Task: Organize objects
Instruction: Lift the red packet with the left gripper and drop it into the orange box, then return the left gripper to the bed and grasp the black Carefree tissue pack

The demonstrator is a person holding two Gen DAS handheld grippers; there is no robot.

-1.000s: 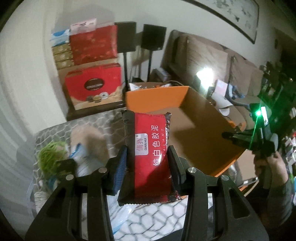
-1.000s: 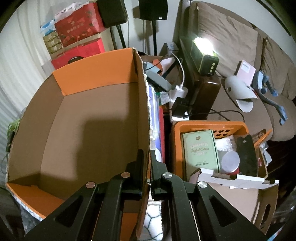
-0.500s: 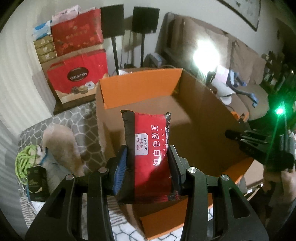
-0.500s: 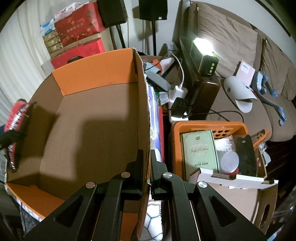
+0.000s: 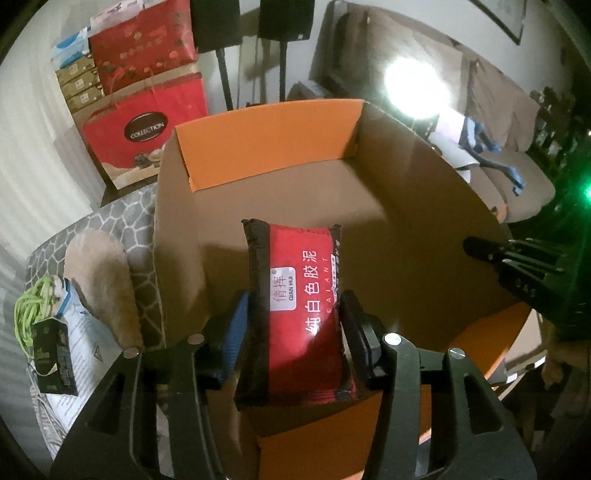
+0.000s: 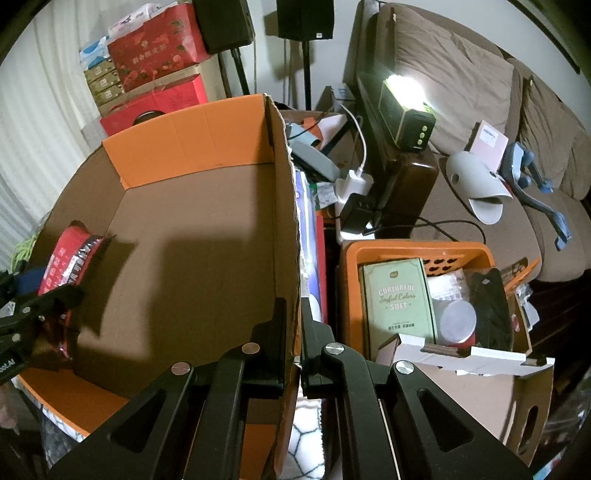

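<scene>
One packet [image 5: 303, 317]: sitting upright between the left jaws, over the box [image 5: 295, 206] interior.
Left gripper [image 5: 295, 325]: jaws have just been widening, pads barely touching the packet's sides.
Right gripper [image 6: 293, 325]: jaws pressing together, pinching the box's right wall.
Basket [image 6: 417, 248]: sitting right of the right jaws.

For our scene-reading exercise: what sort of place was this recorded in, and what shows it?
Probably a cluttered home living room: a brown cushioned sofa, black speakers on stands, and red gift boxes stacked by the wall.
</scene>
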